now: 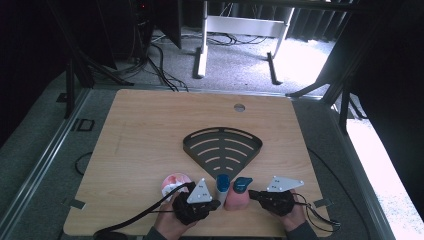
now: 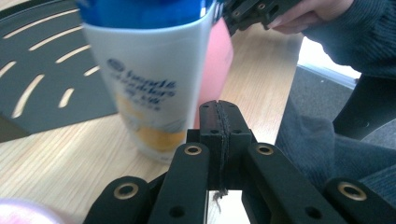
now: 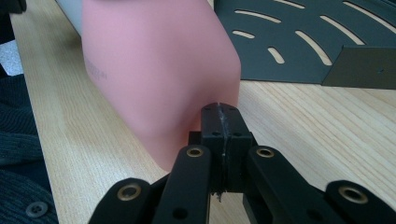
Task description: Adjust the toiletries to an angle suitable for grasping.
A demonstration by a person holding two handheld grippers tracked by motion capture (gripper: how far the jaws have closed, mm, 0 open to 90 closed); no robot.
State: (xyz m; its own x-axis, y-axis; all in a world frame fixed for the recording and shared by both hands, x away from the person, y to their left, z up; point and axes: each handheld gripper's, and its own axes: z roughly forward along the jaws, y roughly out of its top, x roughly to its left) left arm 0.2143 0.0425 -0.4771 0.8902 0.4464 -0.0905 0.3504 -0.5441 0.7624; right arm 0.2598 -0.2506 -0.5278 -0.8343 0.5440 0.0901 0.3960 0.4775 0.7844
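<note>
A white bottle (image 1: 222,189) with a blue cap stands near the table's front edge, and a pink bottle (image 1: 237,200) with a teal cap stands right beside it. My left gripper (image 1: 215,204) is shut and empty, its tip just left of the white bottle's base. In the left gripper view the jaws (image 2: 219,112) meet in front of the white bottle (image 2: 149,88), with the pink bottle (image 2: 220,51) behind. My right gripper (image 1: 252,193) is shut too, its tip (image 3: 219,116) close against the pink bottle (image 3: 159,70); contact cannot be told.
A black fan-shaped slotted tray (image 1: 192,145) lies mid-table behind the bottles. A pink and white round object (image 1: 175,183) sits left of my left gripper. A round grommet hole (image 1: 239,107) is near the far edge. Cables trail off the front.
</note>
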